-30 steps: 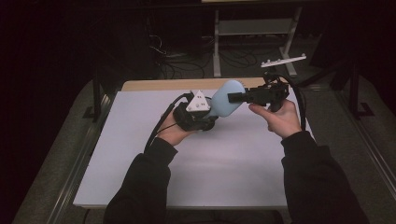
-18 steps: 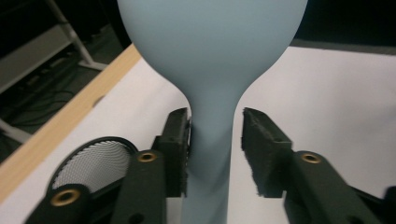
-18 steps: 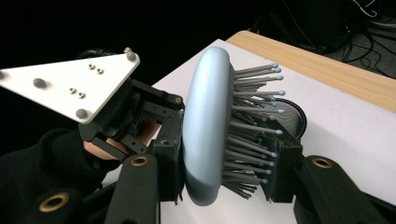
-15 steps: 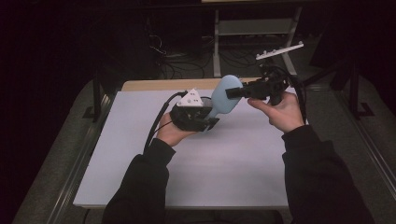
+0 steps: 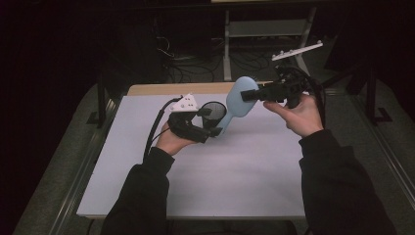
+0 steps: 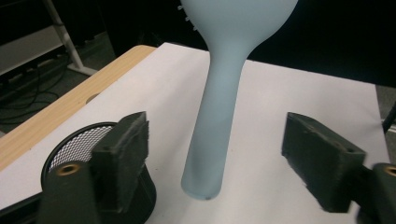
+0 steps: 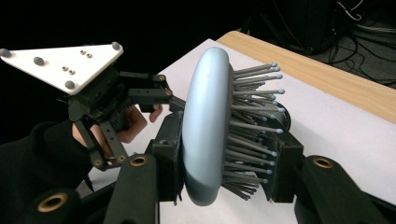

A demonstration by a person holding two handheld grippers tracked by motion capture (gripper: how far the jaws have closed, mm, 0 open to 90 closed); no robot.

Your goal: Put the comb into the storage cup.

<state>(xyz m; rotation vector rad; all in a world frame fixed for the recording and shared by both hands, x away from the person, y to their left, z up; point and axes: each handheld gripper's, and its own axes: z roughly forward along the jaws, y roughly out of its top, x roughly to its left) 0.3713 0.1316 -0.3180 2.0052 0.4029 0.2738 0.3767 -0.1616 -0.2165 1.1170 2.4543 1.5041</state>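
White table (image 5: 244,186), lower frame. Pale blue hairbrush (image 5: 235,105), upper centre, head clamped in right gripper (image 5: 247,95). Black mesh cup (image 5: 214,111) alongside. Left gripper (image 5: 211,128): just been opening, handle between jaws, untouched. Advised: withdraw left straight back, holding brush steady.

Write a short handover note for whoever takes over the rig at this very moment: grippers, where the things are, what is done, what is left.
Right gripper: shut on the head of the pale blue hairbrush, held above the white table.
Left gripper: jaws have just been opening; the brush handle stands between the pads, untouched.
Black mesh cup: on the table beside the left gripper.
Done: brush passed to the right gripper's grip.
Left: probably lower the brush handle-first into the cup, though that is a guess.
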